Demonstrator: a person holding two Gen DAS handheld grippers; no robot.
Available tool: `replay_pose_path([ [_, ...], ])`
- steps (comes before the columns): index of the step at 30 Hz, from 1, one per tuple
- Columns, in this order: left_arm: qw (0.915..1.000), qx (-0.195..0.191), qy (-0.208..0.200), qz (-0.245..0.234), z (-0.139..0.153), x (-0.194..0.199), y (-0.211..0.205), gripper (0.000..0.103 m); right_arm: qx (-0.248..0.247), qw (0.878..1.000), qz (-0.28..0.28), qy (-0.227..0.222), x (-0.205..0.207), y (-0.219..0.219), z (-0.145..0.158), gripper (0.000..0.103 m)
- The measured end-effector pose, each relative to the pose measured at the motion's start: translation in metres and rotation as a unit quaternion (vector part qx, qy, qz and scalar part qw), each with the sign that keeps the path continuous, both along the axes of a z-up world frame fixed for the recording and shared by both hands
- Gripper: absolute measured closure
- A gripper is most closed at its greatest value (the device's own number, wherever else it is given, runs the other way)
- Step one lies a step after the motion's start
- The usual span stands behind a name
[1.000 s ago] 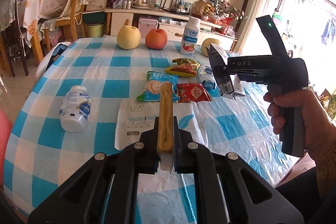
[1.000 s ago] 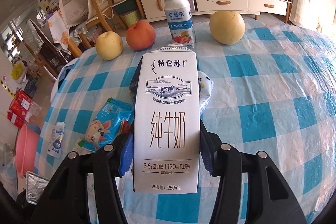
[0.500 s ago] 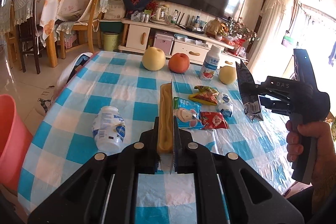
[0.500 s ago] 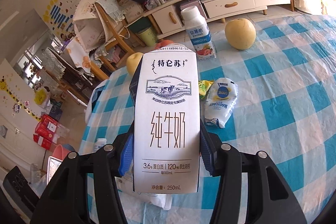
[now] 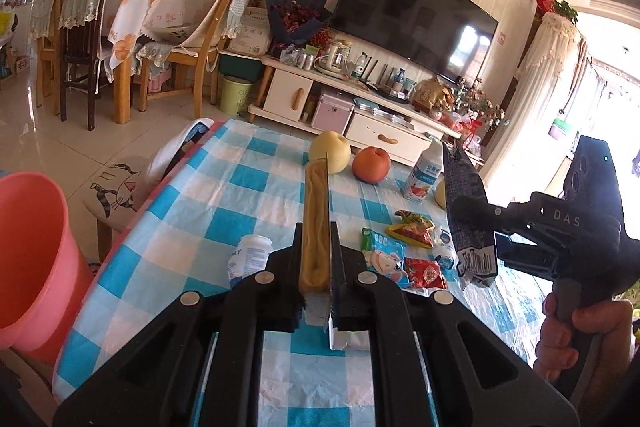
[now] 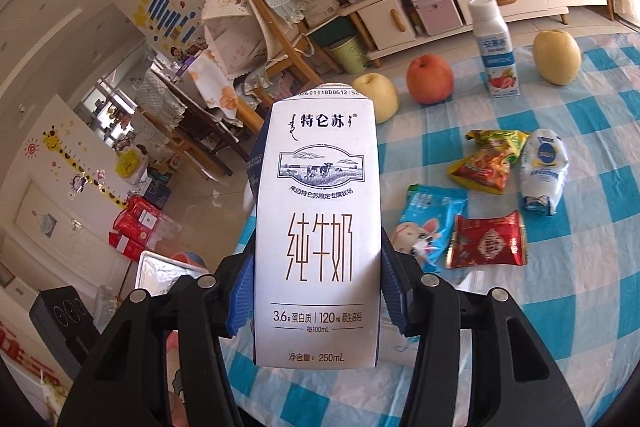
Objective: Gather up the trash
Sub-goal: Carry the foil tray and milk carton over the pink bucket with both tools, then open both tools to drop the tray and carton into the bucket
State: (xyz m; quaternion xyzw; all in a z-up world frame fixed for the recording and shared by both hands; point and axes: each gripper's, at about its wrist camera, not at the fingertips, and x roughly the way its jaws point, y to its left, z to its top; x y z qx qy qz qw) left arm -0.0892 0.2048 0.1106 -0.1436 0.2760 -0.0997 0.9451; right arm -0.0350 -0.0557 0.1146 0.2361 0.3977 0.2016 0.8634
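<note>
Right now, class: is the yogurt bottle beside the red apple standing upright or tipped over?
Upright. The yogurt bottle stands on its base on the table, cap uppermost.

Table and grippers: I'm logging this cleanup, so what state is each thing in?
left gripper: shut on flat packet
flat packet: held edge-on
right gripper: shut on milk carton
milk carton: held upright
yogurt bottle: standing, capped
small white bottle: lying down
pink bin: open-topped, beside table

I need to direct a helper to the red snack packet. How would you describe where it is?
Look at the blue-checked table, in the litter cluster in front of the fruit. The red packet lies flat beside the blue rabbit wrapper, nearest the viewer; it alone is solid red with a gold emblem.
</note>
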Motion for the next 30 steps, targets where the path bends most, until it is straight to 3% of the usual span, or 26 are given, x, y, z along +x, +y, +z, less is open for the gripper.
replay_pose_path([
  [6,0.9975,-0.033,-0.011,0.061,0.007,-0.004,0.048,0.092,0.000,0.998,0.060,-0.007,-0.005,0.063,0.012,0.049],
  [10,0.9899,-0.056,-0.019,0.129,0.009,-0.009,0.093,0.092,-0.008,0.994,0.107,-0.006,-0.005,0.115,0.014,0.048],
  [15,0.9677,-0.080,-0.006,0.239,0.000,-0.016,0.154,0.092,-0.027,0.987,0.160,0.005,-0.001,0.183,0.005,0.048],
  [19,0.9423,-0.106,0.013,0.317,-0.012,-0.024,0.201,0.092,-0.026,0.981,0.194,0.006,0.005,0.240,0.003,0.048],
  [25,0.9126,-0.144,0.043,0.380,-0.032,-0.035,0.248,0.092,-0.032,0.970,0.240,0.005,0.016,0.316,-0.001,0.048],
  [30,0.8976,-0.155,0.063,0.408,-0.044,-0.038,0.276,0.092,-0.056,0.962,0.268,0.002,0.020,0.363,-0.015,0.047],
])
